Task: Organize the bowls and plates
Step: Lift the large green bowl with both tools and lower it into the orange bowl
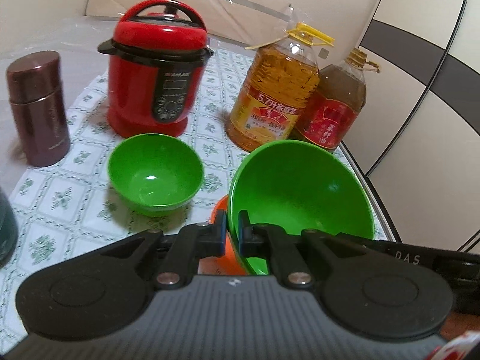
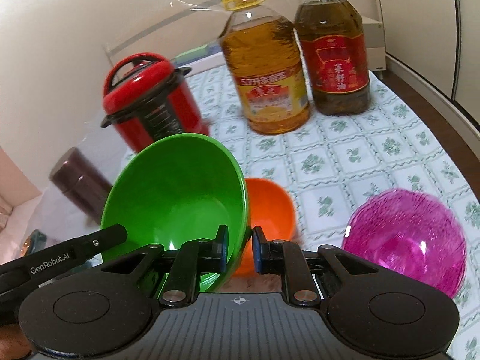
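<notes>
A large green bowl (image 1: 300, 189) hangs tilted above the table, held from both sides. My left gripper (image 1: 232, 231) is shut on its near left rim. My right gripper (image 2: 240, 247) is shut on the opposite rim of the same large green bowl (image 2: 177, 192), one pad inside and one outside. Under it, an orange bowl (image 2: 270, 204) stands on the cloth, mostly hidden in the left wrist view. A smaller green bowl (image 1: 156, 174) sits upright to the left. At the right stands a translucent pink bowl (image 2: 405, 240).
A red pressure cooker (image 1: 156, 75) stands behind the small bowl, with two oil bottles (image 1: 276, 90) (image 1: 333, 102) to its right. A brown flask (image 1: 36, 105) is at the left. The table's curved edge (image 1: 366, 180) runs close on the right, near a cabinet.
</notes>
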`<state>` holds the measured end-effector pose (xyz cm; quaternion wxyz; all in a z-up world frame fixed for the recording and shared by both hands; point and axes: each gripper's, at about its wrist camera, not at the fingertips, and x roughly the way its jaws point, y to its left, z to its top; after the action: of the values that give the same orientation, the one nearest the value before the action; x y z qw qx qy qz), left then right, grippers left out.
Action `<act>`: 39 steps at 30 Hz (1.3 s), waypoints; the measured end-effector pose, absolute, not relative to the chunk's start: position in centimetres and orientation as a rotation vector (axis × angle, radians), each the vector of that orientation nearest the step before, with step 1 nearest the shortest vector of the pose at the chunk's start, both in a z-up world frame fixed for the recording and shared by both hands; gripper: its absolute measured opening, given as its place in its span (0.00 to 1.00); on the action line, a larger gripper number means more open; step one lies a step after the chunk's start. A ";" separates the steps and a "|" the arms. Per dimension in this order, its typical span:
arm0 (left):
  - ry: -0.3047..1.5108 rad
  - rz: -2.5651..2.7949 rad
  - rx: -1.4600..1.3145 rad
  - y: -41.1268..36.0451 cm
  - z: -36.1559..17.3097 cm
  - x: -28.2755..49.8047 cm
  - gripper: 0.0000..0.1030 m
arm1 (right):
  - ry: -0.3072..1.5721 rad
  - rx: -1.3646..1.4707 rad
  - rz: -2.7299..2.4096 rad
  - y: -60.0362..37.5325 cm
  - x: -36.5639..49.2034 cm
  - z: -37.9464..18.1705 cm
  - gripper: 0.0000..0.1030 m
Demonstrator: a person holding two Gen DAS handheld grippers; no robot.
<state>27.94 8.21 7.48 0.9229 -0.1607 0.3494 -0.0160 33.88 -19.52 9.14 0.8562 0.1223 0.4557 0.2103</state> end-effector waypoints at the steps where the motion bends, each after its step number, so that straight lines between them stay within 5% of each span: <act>1: 0.723 -0.034 -0.328 8.0 7.2 28.5 0.06 | 0.963 0.255 0.440 -19.7 34.4 8.8 0.16; 39: 0.849 -0.005 -0.353 7.4 -0.4 33.6 0.07 | 1.003 -0.067 0.423 -16.7 38.2 1.7 0.15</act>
<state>33.63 7.44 -0.45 0.8962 -0.1704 0.4096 -0.0022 38.16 -16.70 1.70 0.8550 -0.0319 0.4769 0.2013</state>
